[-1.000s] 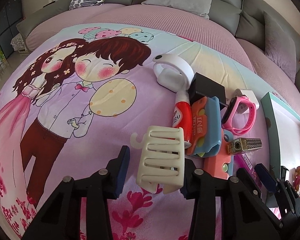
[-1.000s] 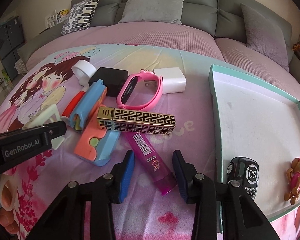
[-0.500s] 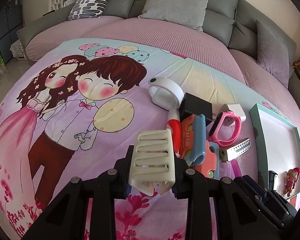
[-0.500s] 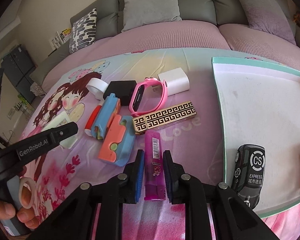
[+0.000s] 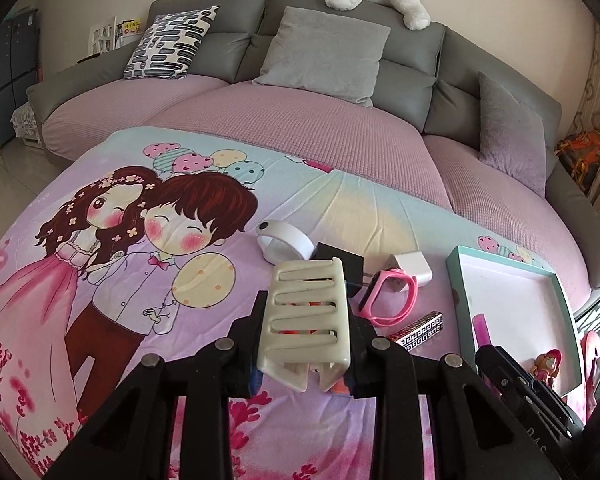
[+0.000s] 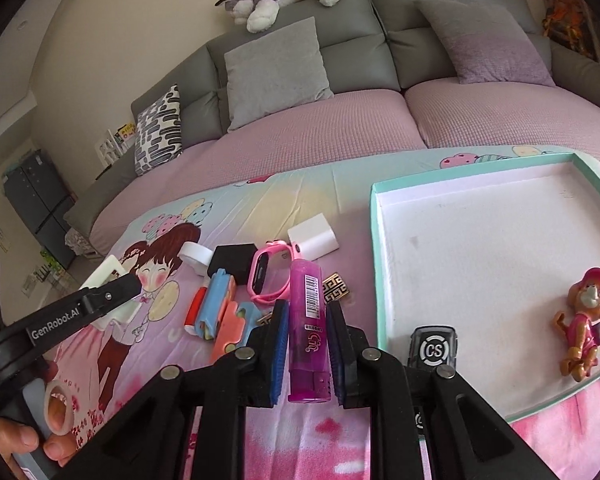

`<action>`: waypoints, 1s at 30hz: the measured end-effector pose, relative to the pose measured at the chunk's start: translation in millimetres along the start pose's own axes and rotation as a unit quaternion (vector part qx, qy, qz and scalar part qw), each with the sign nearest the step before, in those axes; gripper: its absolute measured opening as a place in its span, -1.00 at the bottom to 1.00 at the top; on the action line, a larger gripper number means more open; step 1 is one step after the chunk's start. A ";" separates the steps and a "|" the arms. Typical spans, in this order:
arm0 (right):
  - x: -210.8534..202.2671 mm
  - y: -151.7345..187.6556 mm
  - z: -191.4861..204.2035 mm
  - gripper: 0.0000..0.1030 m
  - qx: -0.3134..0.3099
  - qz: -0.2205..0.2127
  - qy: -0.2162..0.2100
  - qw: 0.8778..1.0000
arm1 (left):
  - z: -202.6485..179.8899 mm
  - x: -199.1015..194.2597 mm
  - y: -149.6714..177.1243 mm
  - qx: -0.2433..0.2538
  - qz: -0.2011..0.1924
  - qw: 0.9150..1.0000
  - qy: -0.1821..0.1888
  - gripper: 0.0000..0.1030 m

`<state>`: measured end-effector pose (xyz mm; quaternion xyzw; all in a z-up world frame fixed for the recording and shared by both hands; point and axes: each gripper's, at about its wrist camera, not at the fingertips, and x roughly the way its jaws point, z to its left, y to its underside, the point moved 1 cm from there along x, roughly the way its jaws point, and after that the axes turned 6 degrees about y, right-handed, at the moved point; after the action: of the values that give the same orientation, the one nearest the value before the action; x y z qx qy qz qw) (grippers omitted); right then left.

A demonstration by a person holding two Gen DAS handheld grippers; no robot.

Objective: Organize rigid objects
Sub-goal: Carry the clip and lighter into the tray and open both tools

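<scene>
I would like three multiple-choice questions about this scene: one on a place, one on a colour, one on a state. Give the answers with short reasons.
1. Where does the dog figure lie?
A. in the tray
B. on the sofa cushion
C. under the pink watch

2. What colour is the lighter in the right gripper?
A. white
B. purple
C. green

3. What is the state of the left gripper?
A. open and empty
B. shut on the black box
C. shut on the cream clip

Answers:
1. A: the figure rests on the tray's white floor, near the toy car.
2. B: its translucent body between the pads is purple.
3. C: both pads press the clip's sides and it is lifted off the blanket.
</scene>
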<state>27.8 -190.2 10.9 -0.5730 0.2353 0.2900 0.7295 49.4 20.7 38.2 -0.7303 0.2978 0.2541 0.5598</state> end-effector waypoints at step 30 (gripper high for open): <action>-43.2 -8.9 -143.3 -0.60 0.131 -0.061 0.162 0.976 | -200.6 44.7 31.3 0.189 0.003 0.970 0.153 -0.39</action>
<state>1.3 -337.7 13.0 -0.5251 0.3513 0.1148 0.7666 65.4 -186.6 34.9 -0.6404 0.4249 0.0796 0.6348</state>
